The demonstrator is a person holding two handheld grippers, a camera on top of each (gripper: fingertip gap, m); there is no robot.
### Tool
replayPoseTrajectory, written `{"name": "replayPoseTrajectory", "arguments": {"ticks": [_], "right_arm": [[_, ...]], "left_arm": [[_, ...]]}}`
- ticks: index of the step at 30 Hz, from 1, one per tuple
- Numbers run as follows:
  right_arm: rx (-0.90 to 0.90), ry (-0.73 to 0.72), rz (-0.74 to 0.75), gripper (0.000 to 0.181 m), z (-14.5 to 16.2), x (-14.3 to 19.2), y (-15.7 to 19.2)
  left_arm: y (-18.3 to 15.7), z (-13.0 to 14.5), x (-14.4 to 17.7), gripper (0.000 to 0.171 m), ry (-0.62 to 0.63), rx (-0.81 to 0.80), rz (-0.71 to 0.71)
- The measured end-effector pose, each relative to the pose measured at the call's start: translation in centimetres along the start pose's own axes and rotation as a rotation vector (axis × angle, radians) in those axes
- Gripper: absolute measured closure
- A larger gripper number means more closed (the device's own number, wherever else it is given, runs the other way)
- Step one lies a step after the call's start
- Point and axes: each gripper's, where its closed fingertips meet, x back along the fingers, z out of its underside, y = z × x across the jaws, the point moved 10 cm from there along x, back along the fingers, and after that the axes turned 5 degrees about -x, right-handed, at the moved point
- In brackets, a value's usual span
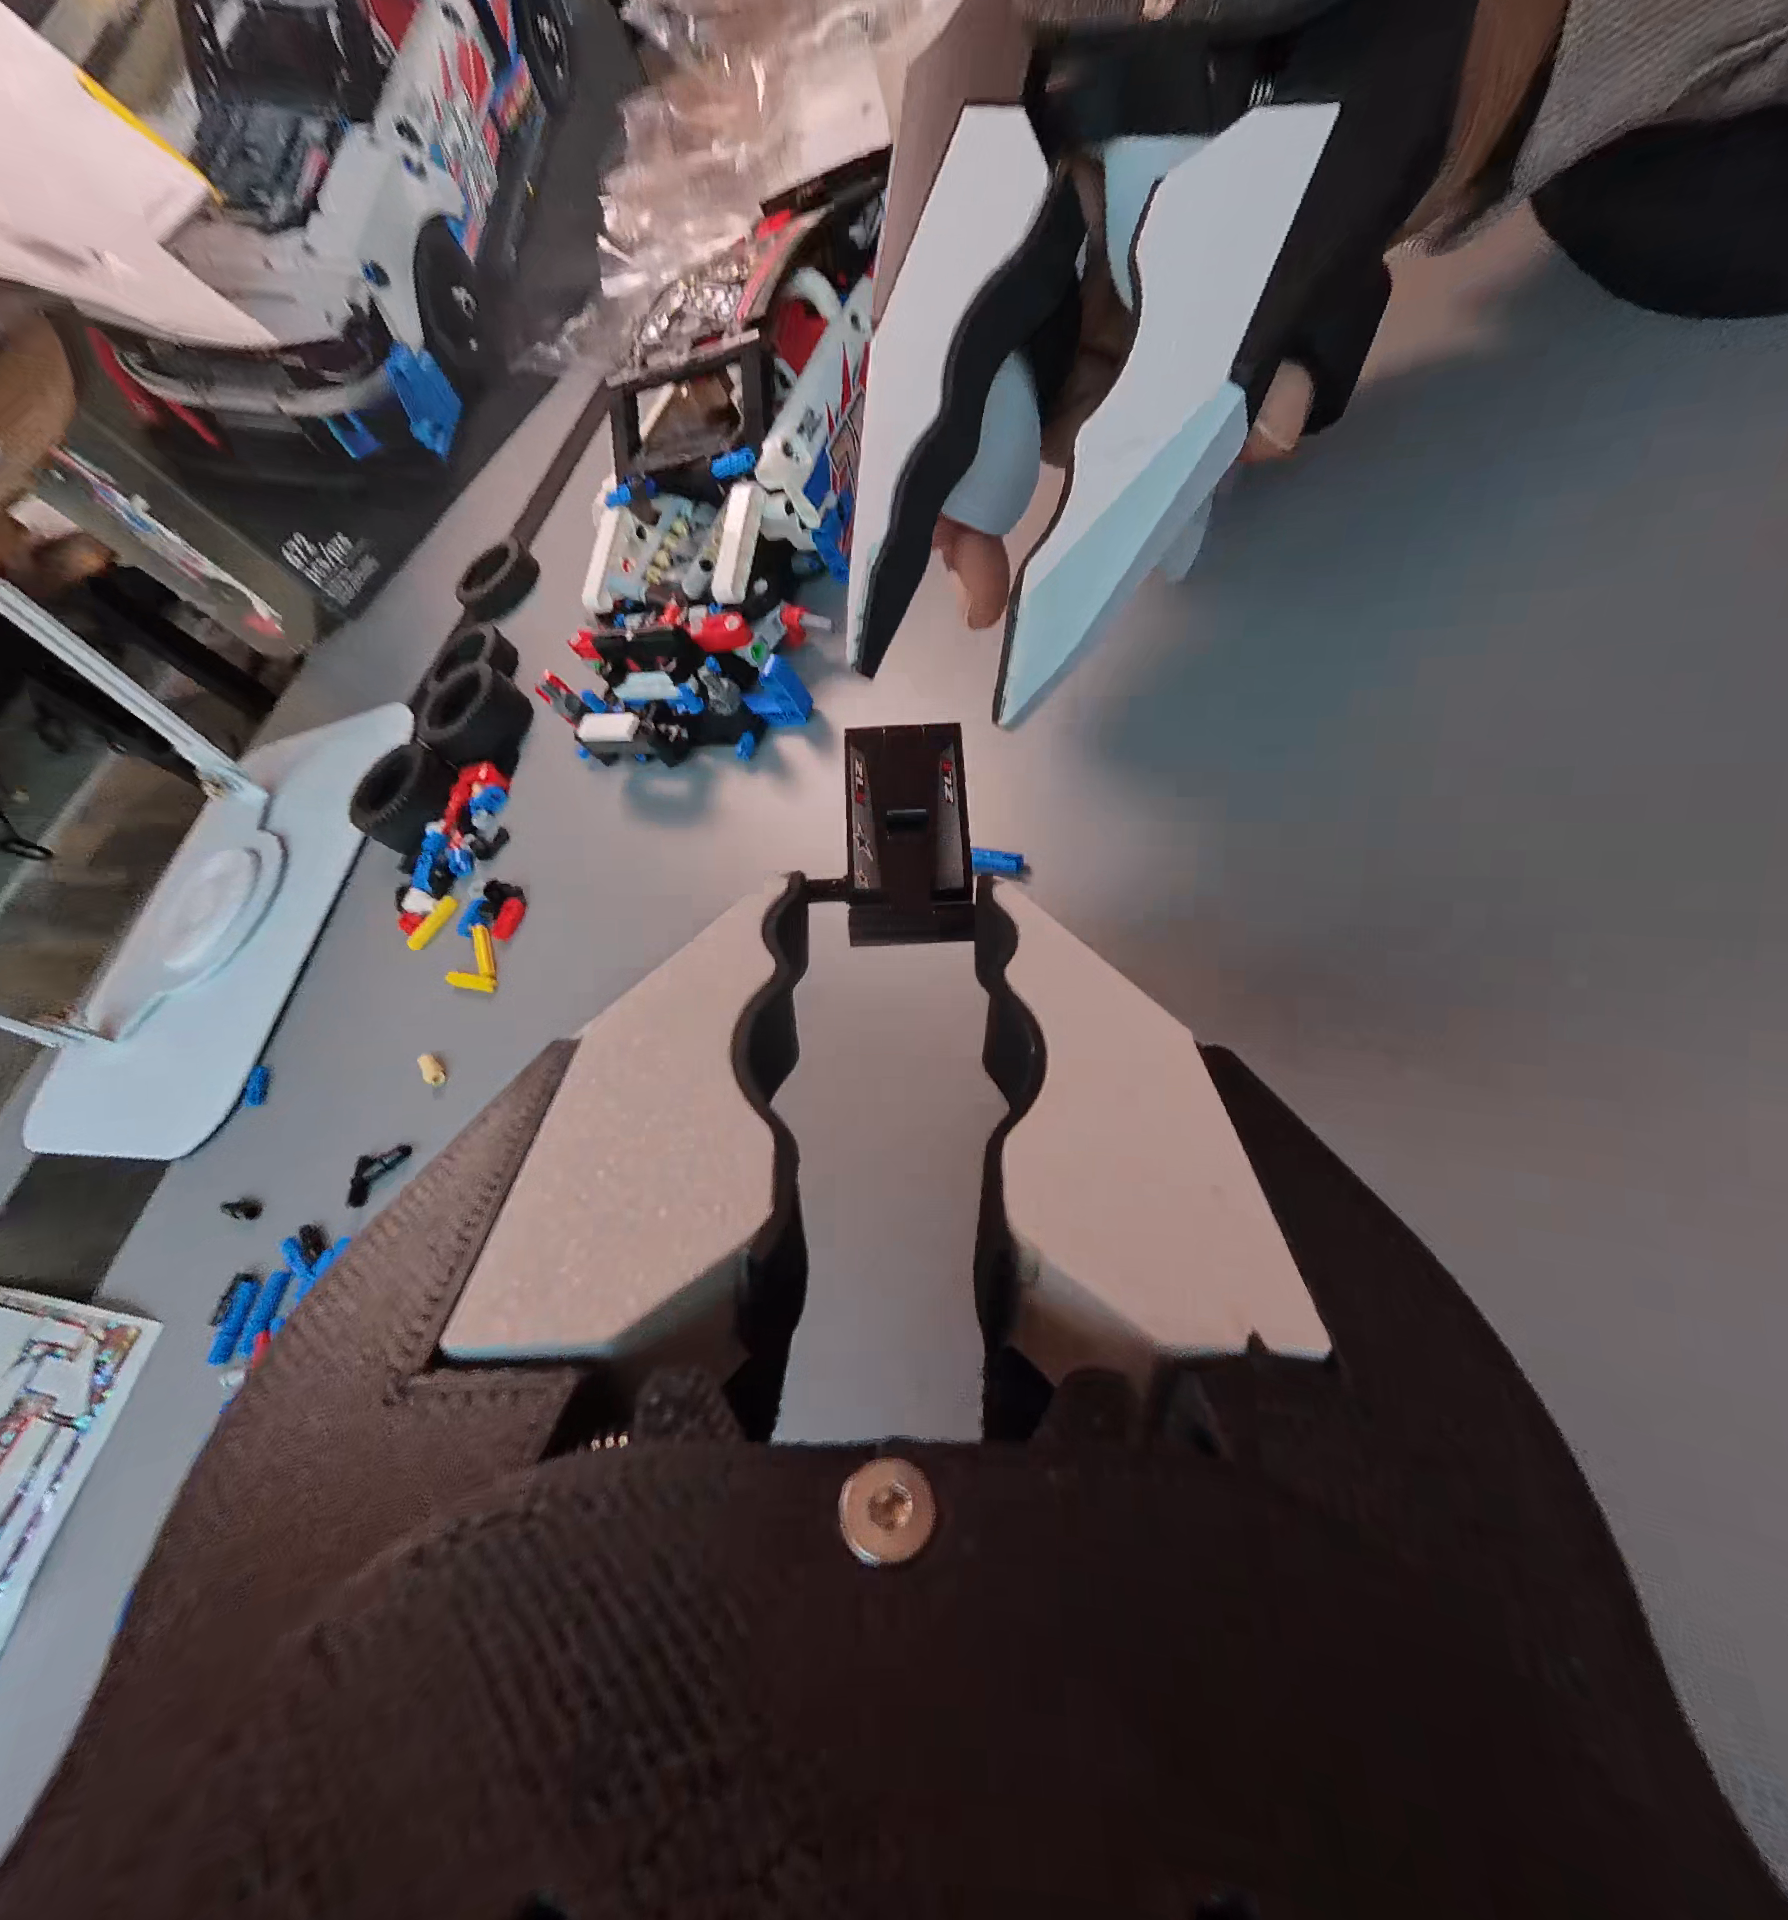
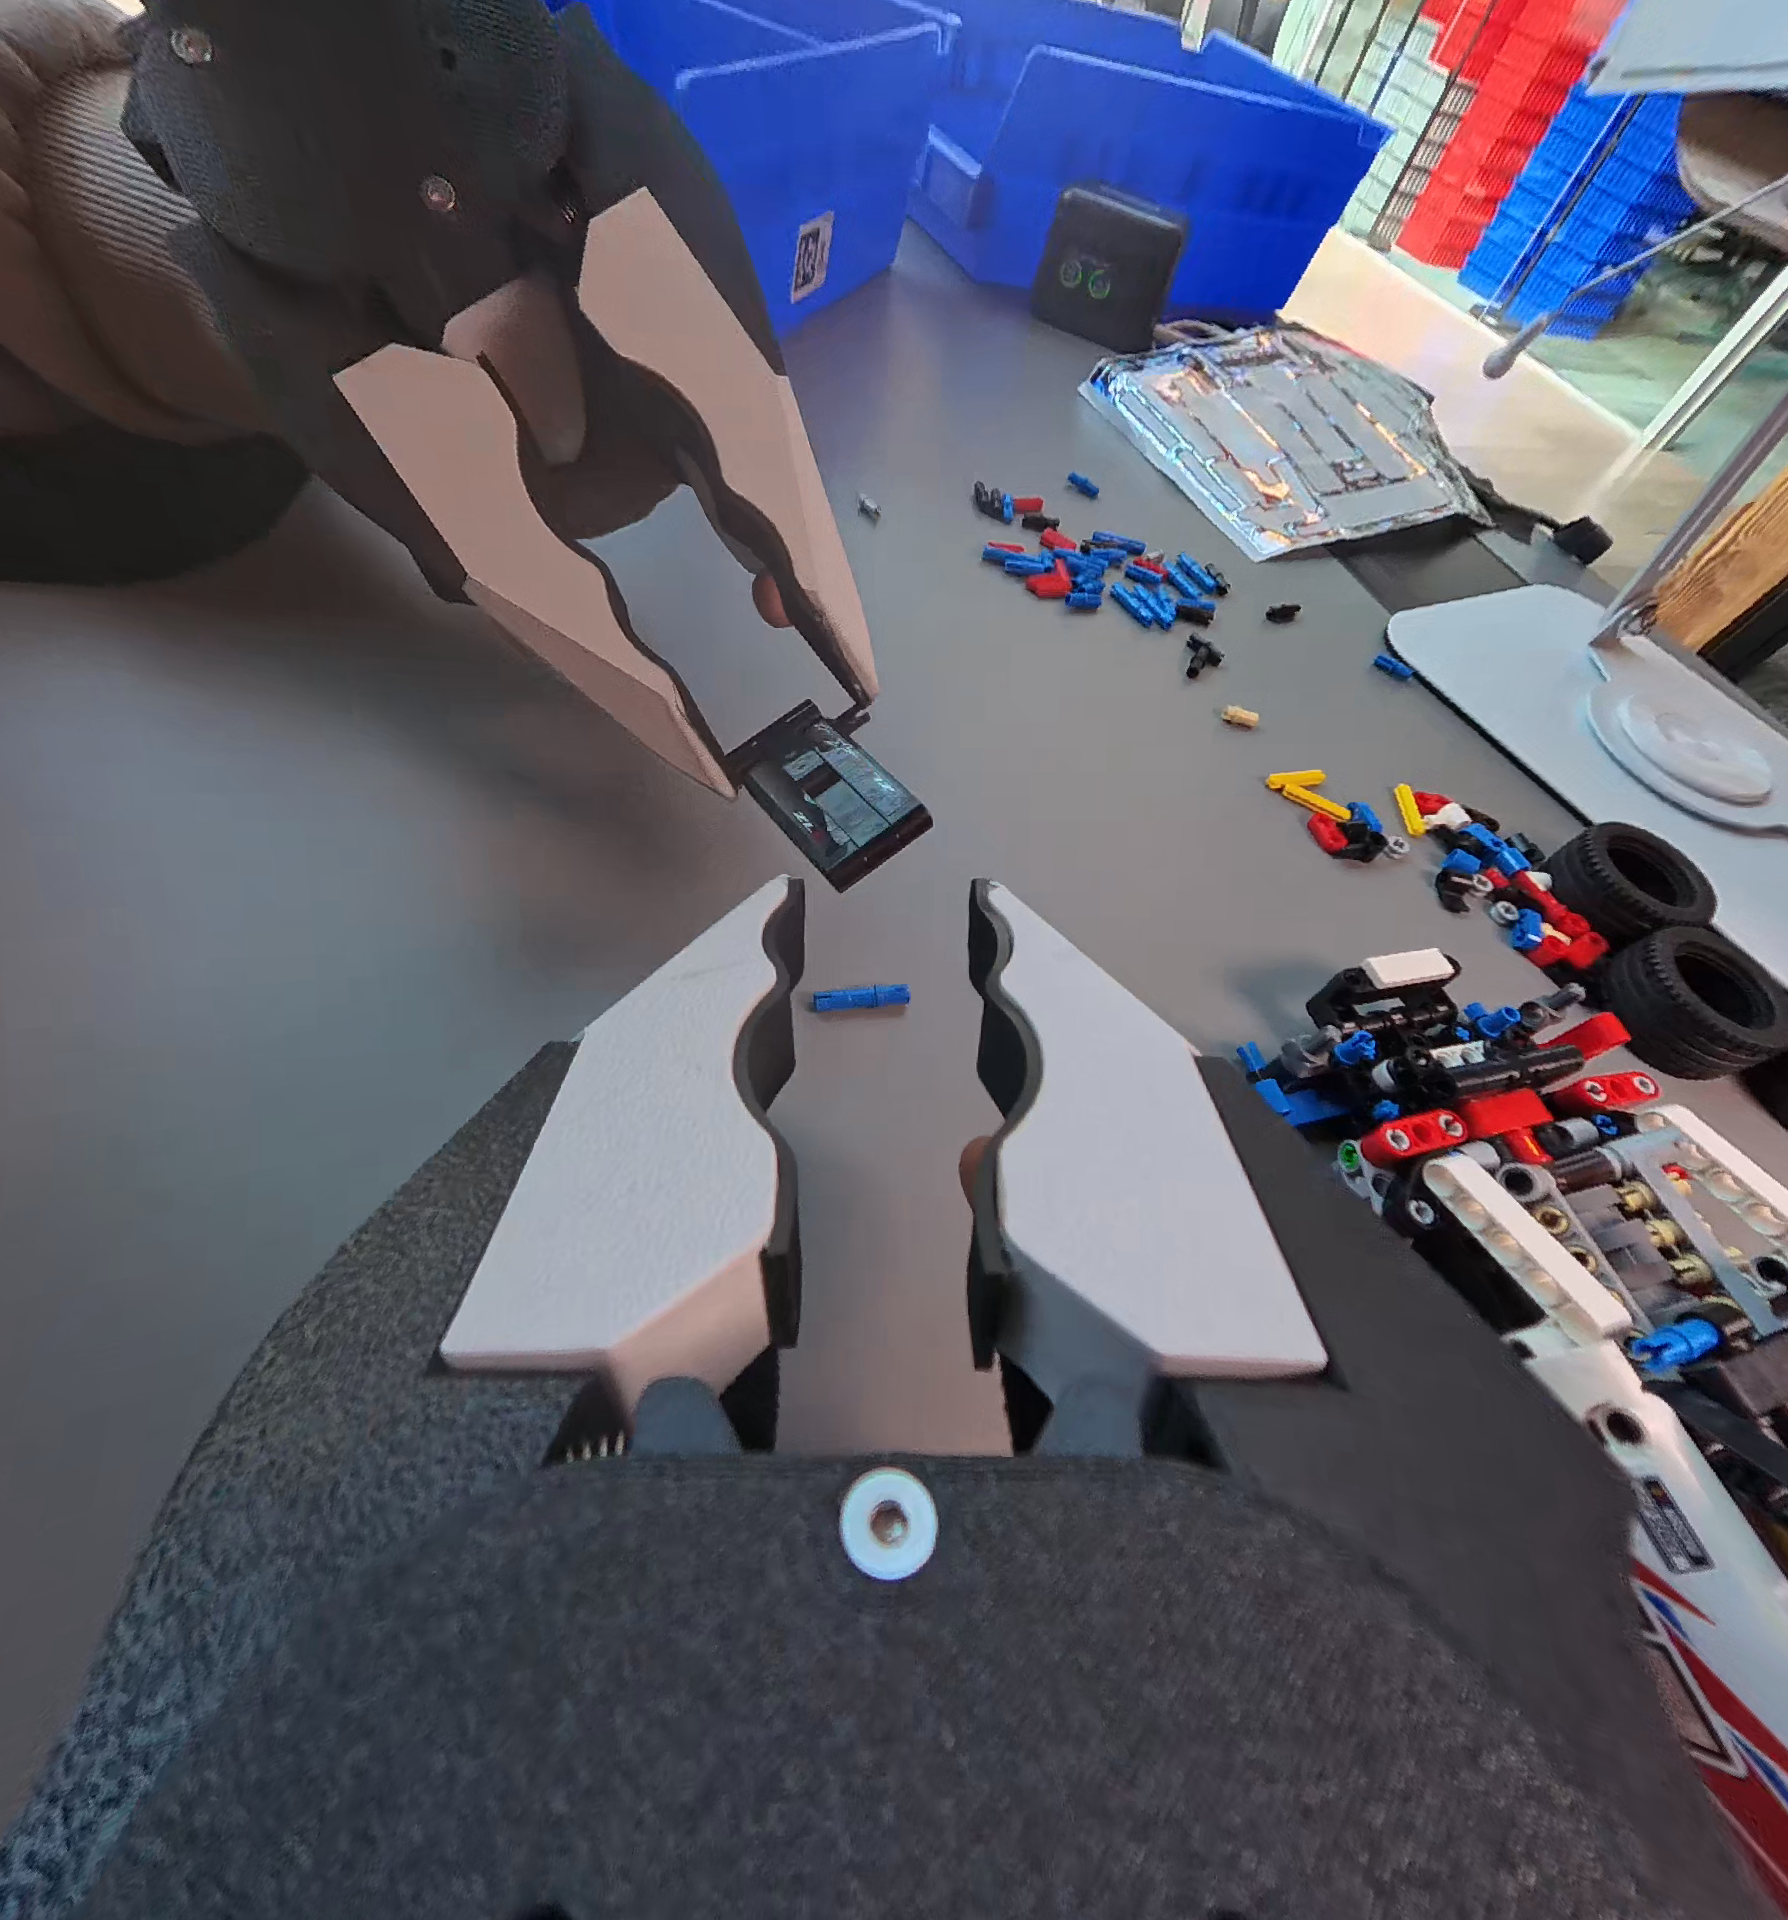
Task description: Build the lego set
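— Left claw [image 1: 890, 883]?
— Clamped on a black stickered panel [image 1: 905, 831], gripped at its near end by the fingertips, far end sticking out past them, held above the grey bench [image 1: 1441, 935].
— Same panel from the other side?
— Yes: hanging tilted off the left claw's tips [image 2: 796, 748] in the right wrist view, glossy face [image 2: 833, 800] up, clear of the bench surface.
— Right claw [image 2: 885, 883]?
— Parted, moderately wide, gripping nothing. Lying on the bench between its fingers: one blue pin [image 2: 861, 997]. Seen from the left wrist view, the right claw [image 1: 937, 696] hangs tips-down just beyond the panel, the pin [image 1: 996, 859] beside the panel's right edge.
— The build itself?
— Partly assembled car [image 2: 1555, 1195], white beams over red, black and blue parts, at the bench's right side in the right wrist view. Beside it, black tyres [image 2: 1690, 997] in a cluster.
— Loose parts?
— Scattered blue, red and black pins [image 2: 1108, 571] farther out, yellow pieces [image 2: 1305, 795] nearer the tyres, a shiny sticker sheet [image 2: 1274, 436] toward the far edge, blue bins [image 2: 1129, 135] behind it.
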Motion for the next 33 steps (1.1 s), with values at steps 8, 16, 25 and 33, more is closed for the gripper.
{"name": "replayPoseTrajectory", "arguments": {"ticks": [8,16,25,33], "right_arm": [[-0.166,-0.161,-0.173,0.152,-1.1,0.5,0.6],[-0.173,-0.306,-0.271,0.174,-1.8,1.3,1.2],[-0.090,-0.418,-0.290,0.175,-2.4,2.4,1.6],[-0.106,-0.407,-0.315,0.175,-2.3,2.2,1.8]], "left_arm": [[-1.5,-2.6,1.4,0.141,-0.120,-0.319,-0.167],[-1.5,-3.4,2.3,0.140,-0.201,-0.330,-0.220],[0.7,-2.5,3.1,0.141,-0.448,0.261,0.115],[0.9,-2.8,2.5,0.163,-0.497,0.483,0.226]]}}
